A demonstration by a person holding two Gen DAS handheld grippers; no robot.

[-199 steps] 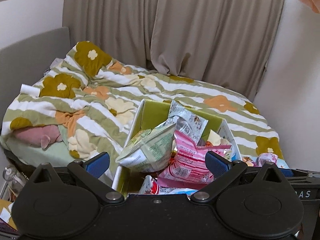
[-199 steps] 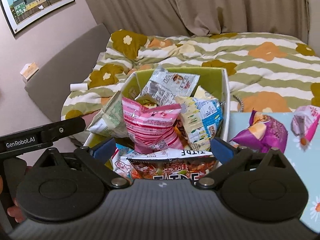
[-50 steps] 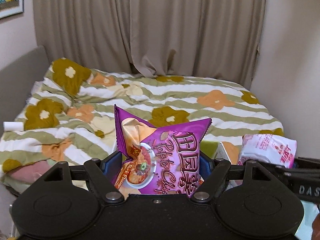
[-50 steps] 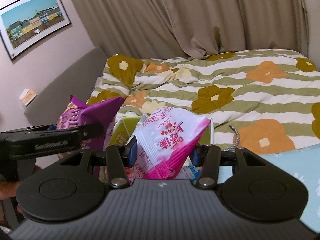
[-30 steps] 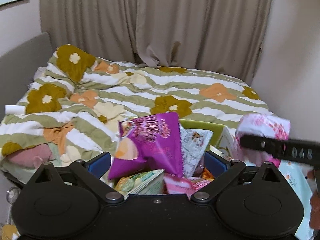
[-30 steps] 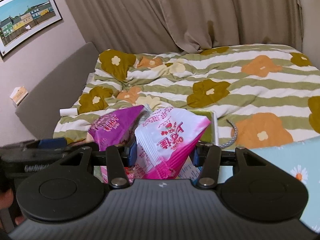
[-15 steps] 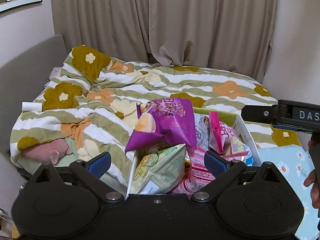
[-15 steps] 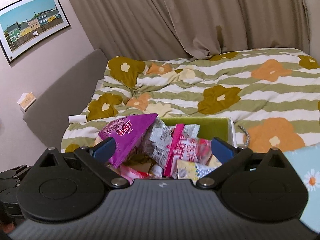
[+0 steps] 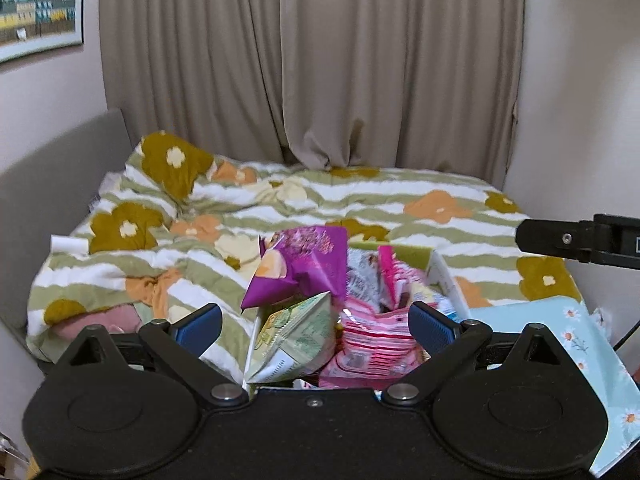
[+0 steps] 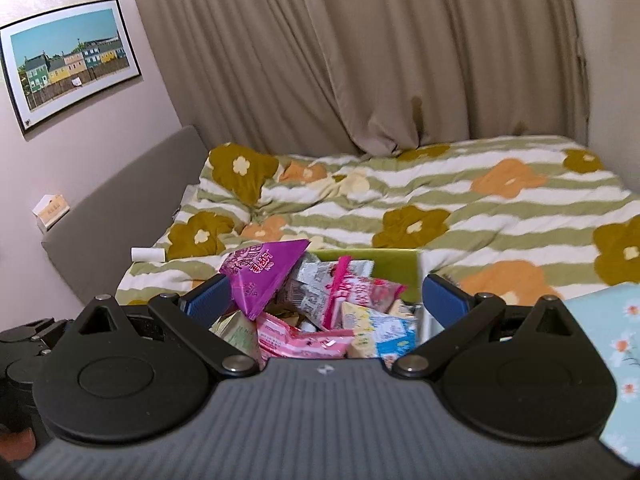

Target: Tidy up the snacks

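Note:
A green box heaped with snack bags stands at the foot of the bed. On top of the heap lies a purple chip bag. A pink and white bag leans beside it, and a pale green bag sticks out at the box's near left corner. My left gripper is open and empty, above and short of the box. My right gripper is likewise open with nothing between its fingers. The right gripper's black arm shows at the right edge of the left wrist view.
A light blue cloth with daisies covers the surface right of the box. Behind lies a bed with a striped flower duvet, beige curtains and a grey headboard.
My right gripper opened and let the pink and white bag fall into the box. Both grippers have pulled back and up from the box, so the heap sits lower and farther off.

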